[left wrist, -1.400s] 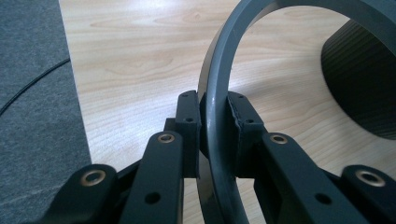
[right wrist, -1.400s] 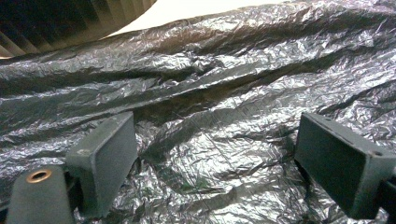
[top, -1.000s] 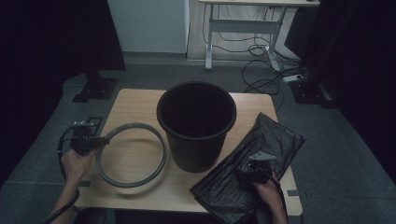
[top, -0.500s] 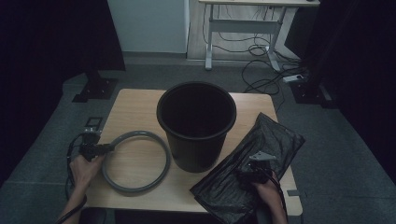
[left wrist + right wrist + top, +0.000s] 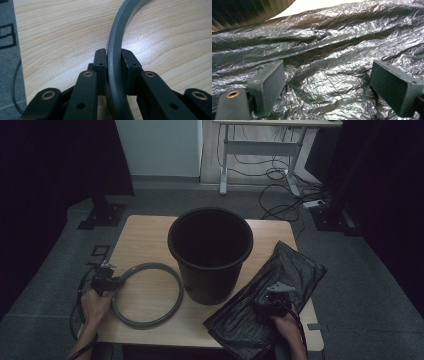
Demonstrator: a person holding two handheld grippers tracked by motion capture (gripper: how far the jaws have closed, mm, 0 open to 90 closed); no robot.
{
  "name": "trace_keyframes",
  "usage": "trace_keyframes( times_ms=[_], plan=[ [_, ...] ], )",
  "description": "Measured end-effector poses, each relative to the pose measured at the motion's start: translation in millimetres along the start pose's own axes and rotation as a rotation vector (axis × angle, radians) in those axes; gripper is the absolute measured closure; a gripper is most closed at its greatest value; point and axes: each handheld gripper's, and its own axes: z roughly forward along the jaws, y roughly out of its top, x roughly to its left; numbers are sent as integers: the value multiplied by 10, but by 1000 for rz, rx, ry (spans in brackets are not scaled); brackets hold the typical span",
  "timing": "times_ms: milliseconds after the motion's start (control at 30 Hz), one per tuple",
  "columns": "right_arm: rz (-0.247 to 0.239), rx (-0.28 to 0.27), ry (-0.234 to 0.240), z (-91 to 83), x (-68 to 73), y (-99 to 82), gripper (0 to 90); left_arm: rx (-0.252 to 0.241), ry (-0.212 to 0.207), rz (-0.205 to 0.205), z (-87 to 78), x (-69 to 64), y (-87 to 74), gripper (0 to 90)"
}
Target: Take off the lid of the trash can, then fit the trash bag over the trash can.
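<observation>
My left gripper [image 5: 114, 72] pinches the grey ring [image 5: 150, 295], its band running straight between my pads [image 5: 100, 65] and curving away ahead across the table [image 5: 145, 237]. The black bucket [image 5: 210, 252] stands beyond the ring's far side, nearer this hand. My right gripper [image 5: 327, 82], jaws spread, rests over the black bin bag [image 5: 332, 45], pinching nothing.

I see the room is dim | floor [image 5: 150, 200]: grey carpet all around | wooden table [image 5: 145, 232] at centre | white wall panel [image 5: 160, 147] at 12 o'clock | white desk frame [image 5: 260, 150] at 1 o'clock, cables [image 5: 282, 202] loose under it | black curtains [image 5: 50, 165] at 10 and 2 o'clock
</observation>
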Motion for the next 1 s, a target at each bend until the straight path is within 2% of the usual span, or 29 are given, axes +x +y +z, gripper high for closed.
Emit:
trace_keyframes(
  times_ms=[167,367,500,567,667,1000],
  plan=[
    [2,1,-2,-5,7,-4,121,-42,-5,5,16,-24,-59,554],
    [3,0,-5,-6,11,-5,122,-126,-17,27,47,-43,-190,349],
    [5,0,-6,-6,14,-6,122,-117,-48,66,81,-67,-192,167],
    [6,0,-6,-6,14,-6,121,-117,-54,76,98,-85,-198,103],
    [4,0,-6,-8,15,-7,122,-87,-63,91,122,-96,-181,12],
    [4,1,-5,-10,16,-9,122,-93,-61,87,120,-98,-190,0]
  ],
)
